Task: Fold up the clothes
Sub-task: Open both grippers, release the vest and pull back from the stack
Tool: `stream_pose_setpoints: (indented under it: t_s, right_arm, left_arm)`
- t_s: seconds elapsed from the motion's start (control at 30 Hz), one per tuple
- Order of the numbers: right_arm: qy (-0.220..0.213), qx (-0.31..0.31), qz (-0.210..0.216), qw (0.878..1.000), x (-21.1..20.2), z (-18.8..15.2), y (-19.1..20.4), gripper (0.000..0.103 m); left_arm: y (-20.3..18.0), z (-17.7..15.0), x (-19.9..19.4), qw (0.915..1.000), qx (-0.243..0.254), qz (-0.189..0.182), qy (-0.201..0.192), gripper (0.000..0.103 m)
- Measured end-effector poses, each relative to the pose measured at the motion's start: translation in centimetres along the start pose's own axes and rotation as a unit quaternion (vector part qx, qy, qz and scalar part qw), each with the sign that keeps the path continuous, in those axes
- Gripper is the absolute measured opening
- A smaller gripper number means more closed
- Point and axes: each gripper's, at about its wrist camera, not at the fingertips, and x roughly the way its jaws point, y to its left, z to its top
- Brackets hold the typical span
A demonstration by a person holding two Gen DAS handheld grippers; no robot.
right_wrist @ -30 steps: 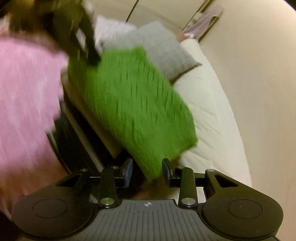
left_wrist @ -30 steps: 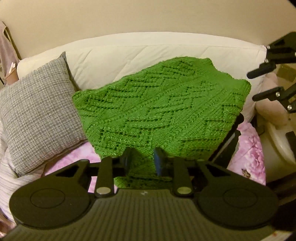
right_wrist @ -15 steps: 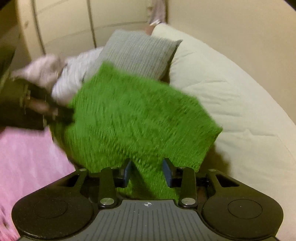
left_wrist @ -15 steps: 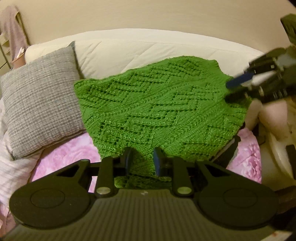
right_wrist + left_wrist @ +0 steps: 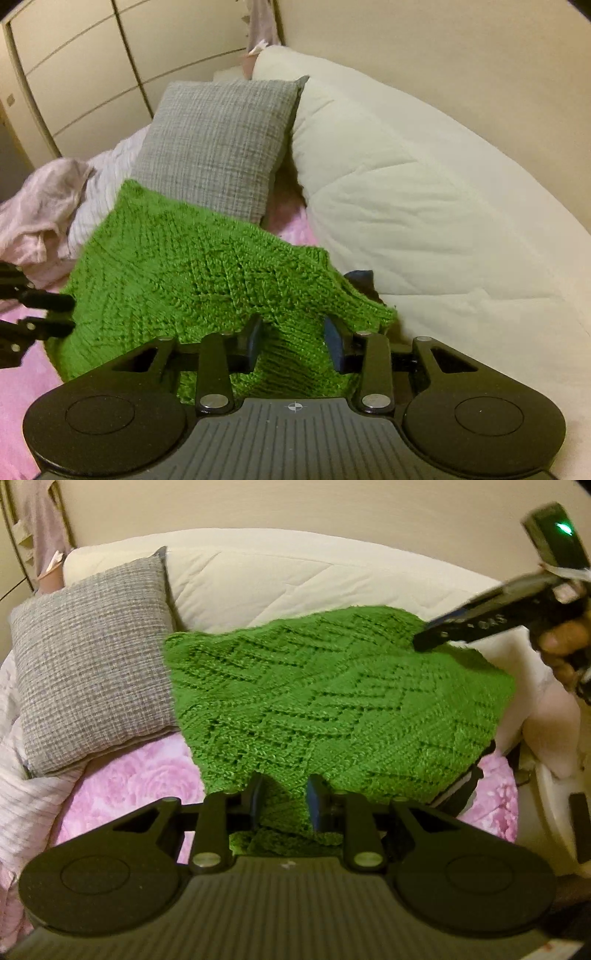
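The green knitted garment [image 5: 332,701] lies spread over the pink bedcover [image 5: 129,775], beside the grey cushion [image 5: 92,657]. The left gripper [image 5: 284,799] clamps its near edge. The right gripper [image 5: 293,338] straddles a corner; grip indeterminate.

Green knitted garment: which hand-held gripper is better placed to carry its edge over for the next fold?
Probably the right hand-held gripper: the green knitted garment already has a free corner between its fingers, while the left hand-held gripper pinches the near edge as an anchor.
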Motion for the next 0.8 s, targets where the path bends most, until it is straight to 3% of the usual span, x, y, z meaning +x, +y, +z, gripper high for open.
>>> stream_pose_setpoints:
  t_s: [0.2,0.43,0.5,0.63,0.7,0.8]
  right_arm:
    - [-0.039,0.015,-0.009,0.999,-3.6,-1.5,0.5,0.054]
    - [-0.028,0.032,0.008,0.999,-4.1,-3.5,1.7,0.057]
    - [-0.025,0.037,0.006,0.999,-4.6,-3.9,1.7,0.058]
    - [-0.028,0.048,0.003,0.998,-6.1,-4.4,2.3,0.064]
    - [-0.040,0.053,-0.006,0.998,-7.3,-4.8,2.9,0.080]
    - [-0.059,0.062,-0.031,0.996,-9.4,-5.7,4.1,0.088]
  left_arm:
    - [0.6,-0.1,-2.5,0.9981,-0.049,0.013,-0.034,0.025]
    - [-0.1,-0.3,-4.2,0.9958,-0.075,0.035,-0.041,0.027]
    - [-0.7,-0.5,-4.5,0.9954,-0.078,0.044,-0.036,0.033]
    - [-2.1,-1.3,-5.9,0.9930,-0.095,0.062,-0.034,0.060]
    - [-2.8,-1.9,-6.7,0.9920,-0.102,0.064,-0.038,0.065]
    - [-3.9,-3.5,-8.1,0.9903,-0.112,0.072,-0.040,0.079]
